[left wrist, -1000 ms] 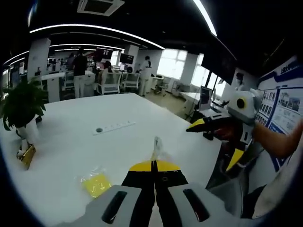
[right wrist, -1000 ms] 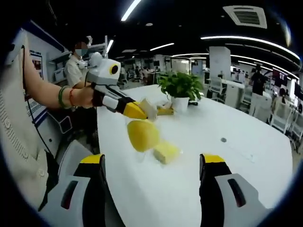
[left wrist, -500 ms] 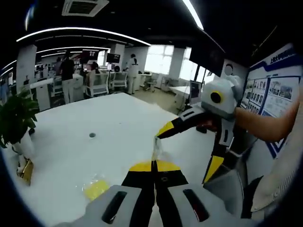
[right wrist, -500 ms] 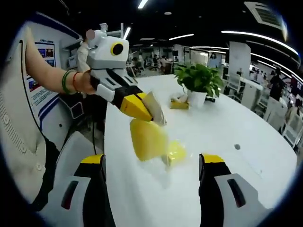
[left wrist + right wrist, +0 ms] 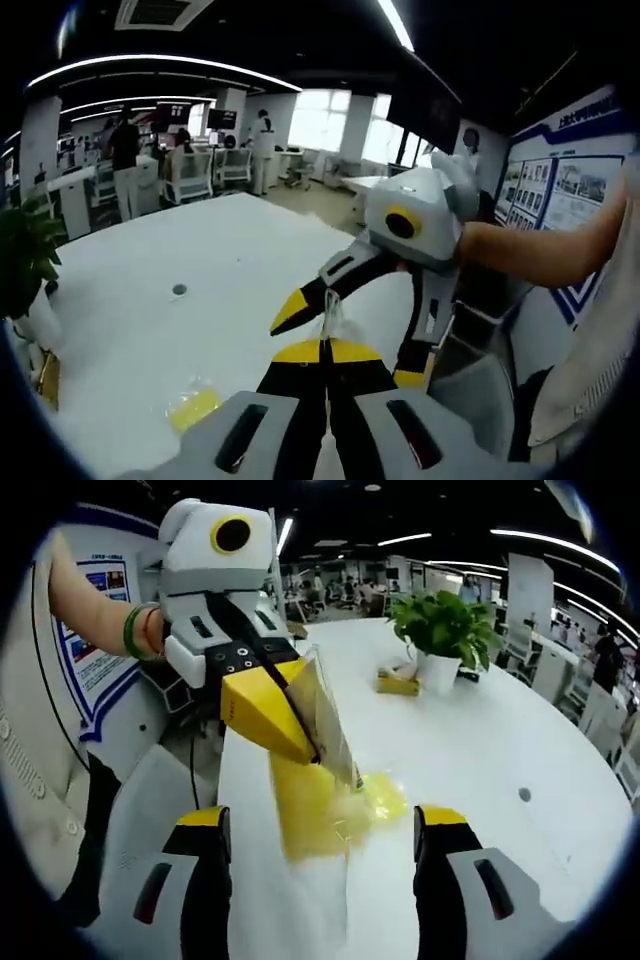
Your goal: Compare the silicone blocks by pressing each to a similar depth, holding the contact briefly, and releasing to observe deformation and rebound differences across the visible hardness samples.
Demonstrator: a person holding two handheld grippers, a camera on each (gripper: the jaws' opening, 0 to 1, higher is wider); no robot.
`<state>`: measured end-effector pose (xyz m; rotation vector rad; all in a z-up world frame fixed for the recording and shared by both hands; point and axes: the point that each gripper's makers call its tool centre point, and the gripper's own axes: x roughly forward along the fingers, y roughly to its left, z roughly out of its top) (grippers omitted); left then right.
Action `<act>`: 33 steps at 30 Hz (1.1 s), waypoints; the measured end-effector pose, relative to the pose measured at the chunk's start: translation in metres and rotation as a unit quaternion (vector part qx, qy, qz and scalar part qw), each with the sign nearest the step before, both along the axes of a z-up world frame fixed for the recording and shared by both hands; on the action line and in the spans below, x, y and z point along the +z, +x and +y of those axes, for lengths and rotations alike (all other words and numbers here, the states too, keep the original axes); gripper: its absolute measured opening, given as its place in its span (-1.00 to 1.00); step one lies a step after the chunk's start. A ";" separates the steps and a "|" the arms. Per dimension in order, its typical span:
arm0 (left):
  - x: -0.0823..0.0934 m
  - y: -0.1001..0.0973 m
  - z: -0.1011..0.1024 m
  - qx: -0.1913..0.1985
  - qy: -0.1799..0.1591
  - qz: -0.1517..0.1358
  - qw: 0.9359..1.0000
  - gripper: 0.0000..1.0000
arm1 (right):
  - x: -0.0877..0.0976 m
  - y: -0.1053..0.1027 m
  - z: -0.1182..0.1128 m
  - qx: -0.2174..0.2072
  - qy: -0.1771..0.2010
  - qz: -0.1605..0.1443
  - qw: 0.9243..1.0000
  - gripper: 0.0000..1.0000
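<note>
My left gripper (image 5: 325, 350) is shut on the top edge of a clear plastic bag (image 5: 327, 318). In the right gripper view that left gripper (image 5: 318, 756) comes in from the upper left, and the bag (image 5: 325, 712) hangs from it with a yellow silicone block (image 5: 305, 815) inside, just above the white table (image 5: 480, 740). My right gripper (image 5: 322, 820) is open, its jaws standing either side of the bagged block without touching it. A second yellow block (image 5: 383, 795) lies on the table behind it; in the left gripper view it (image 5: 192, 408) sits at the lower left.
A potted plant (image 5: 445, 630) and a small yellow box (image 5: 398, 683) stand farther along the table. A round port (image 5: 179, 290) is set in the tabletop. People and office chairs fill the background; a poster wall is close behind the person's arm (image 5: 540, 255).
My right gripper has closed in on the left gripper, so its open jaws now flank the hanging bagged block. The left gripper stays shut on the bag.
</note>
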<state>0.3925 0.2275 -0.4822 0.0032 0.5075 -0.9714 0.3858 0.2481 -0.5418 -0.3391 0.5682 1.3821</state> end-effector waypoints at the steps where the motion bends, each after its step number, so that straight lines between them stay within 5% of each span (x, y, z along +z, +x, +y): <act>1: 0.000 0.001 -0.001 -0.003 0.003 -0.002 1.000 -1.00 | 0.001 -0.002 0.004 0.005 0.011 0.014 1.000 0.36; 23: 0.009 -0.006 -0.011 -0.031 0.002 -0.016 0.999 -1.00 | -0.004 -0.008 0.011 0.038 0.002 0.036 0.999 -0.34; 33: 0.004 -0.010 -0.009 -0.031 0.011 -0.022 0.999 -1.00 | -0.010 -0.010 0.010 0.041 -0.012 0.034 0.999 -0.40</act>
